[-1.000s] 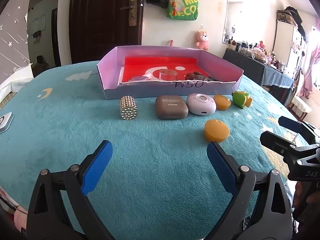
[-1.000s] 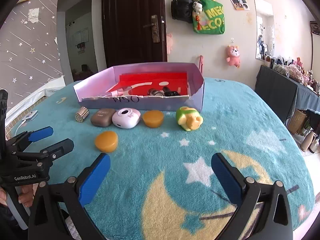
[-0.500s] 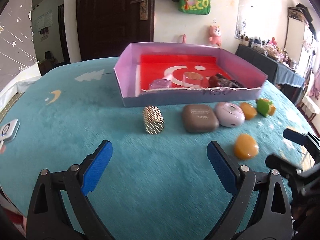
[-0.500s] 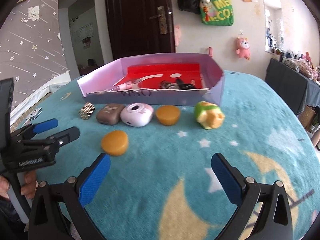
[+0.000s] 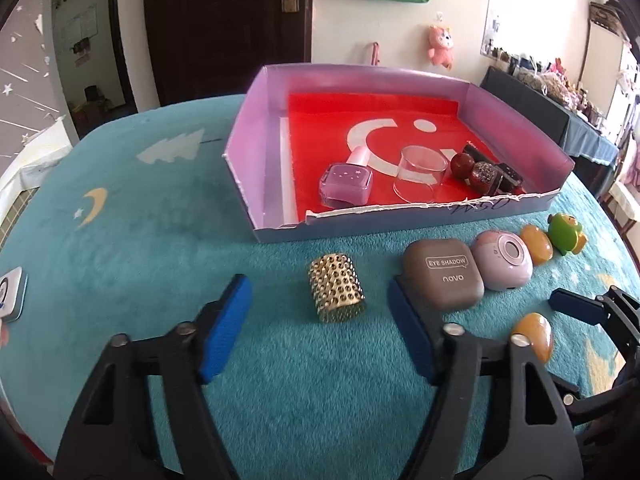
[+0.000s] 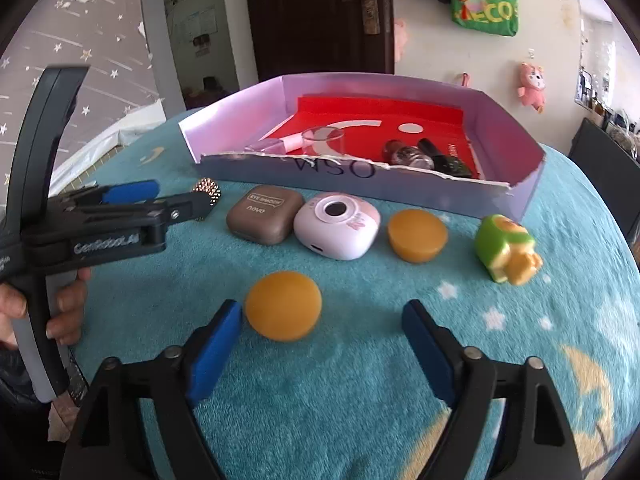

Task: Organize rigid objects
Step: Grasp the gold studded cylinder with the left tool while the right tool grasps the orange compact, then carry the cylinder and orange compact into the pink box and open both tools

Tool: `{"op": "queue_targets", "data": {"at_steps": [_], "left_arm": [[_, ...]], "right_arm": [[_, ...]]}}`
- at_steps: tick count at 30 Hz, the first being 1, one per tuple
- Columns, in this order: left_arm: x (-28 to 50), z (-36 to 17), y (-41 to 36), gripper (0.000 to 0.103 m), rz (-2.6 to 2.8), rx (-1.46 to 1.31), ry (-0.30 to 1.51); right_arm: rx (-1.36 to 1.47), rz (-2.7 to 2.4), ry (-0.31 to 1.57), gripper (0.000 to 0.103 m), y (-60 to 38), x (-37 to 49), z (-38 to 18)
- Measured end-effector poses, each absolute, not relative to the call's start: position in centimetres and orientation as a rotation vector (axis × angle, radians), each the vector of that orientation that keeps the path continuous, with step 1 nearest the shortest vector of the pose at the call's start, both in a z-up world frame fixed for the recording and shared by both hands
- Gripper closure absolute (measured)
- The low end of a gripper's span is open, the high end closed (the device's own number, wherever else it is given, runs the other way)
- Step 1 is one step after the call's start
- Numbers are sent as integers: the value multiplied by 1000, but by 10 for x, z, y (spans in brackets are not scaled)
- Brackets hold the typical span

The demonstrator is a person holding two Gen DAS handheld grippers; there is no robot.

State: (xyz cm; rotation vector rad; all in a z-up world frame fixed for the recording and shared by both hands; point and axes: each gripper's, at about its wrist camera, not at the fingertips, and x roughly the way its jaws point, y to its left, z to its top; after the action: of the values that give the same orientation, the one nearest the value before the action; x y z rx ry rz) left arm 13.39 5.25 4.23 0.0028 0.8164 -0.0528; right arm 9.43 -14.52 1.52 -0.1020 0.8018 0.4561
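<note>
A purple box with a red floor holds a lilac bottle, a clear cup and dark bottles. In front lie a gold studded cylinder, a brown eye-shadow case, a pink device, two orange discs and a green toy. My left gripper is open, just short of the gold cylinder. My right gripper is open, just short of the near orange disc.
A teal blanket with moon and star prints covers the round table. A small white device lies at the left edge. A dark door and hanging bags are behind the table; a dark side table stands at the right.
Both grippers have moved forward and lower. The left one has closed in on the gold cylinder, the right one on the near orange disc. Both stayed open.
</note>
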Motion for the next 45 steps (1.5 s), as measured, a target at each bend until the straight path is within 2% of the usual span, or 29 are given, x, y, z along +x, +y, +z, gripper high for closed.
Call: {"op": "queue_targets", "data": {"at_steps": [1, 2, 3, 4, 7, 8, 9, 25, 45], "left_arm": [[136, 41, 52, 46, -57, 3, 826], [140, 39, 52, 54, -65, -2, 838], [142, 37, 52, 67, -72, -9, 847], [144, 34, 52, 72, -84, -22, 861], [142, 34, 53, 76, -98, -46, 852], [140, 34, 53, 77, -104, -55, 847], [137, 35, 54, 78, -100, -67, 840], [86, 52, 24, 79, -196, -45, 773], [72, 47, 2, 79, -251, 1, 782]], "right_arm": [[-108, 455, 803, 24, -144, 95, 15], [-113, 457, 806, 28, -143, 96, 15], [-115, 464, 807, 31, -142, 96, 15], [-118, 467, 808, 33, -141, 97, 15], [-127, 486, 804, 49, -138, 96, 16], [-130, 497, 800, 59, -137, 95, 16], [-129, 505, 796, 63, -137, 94, 17], [-56, 447, 732, 63, -175, 87, 36], [-32, 422, 741, 63, -194, 80, 31]]}}
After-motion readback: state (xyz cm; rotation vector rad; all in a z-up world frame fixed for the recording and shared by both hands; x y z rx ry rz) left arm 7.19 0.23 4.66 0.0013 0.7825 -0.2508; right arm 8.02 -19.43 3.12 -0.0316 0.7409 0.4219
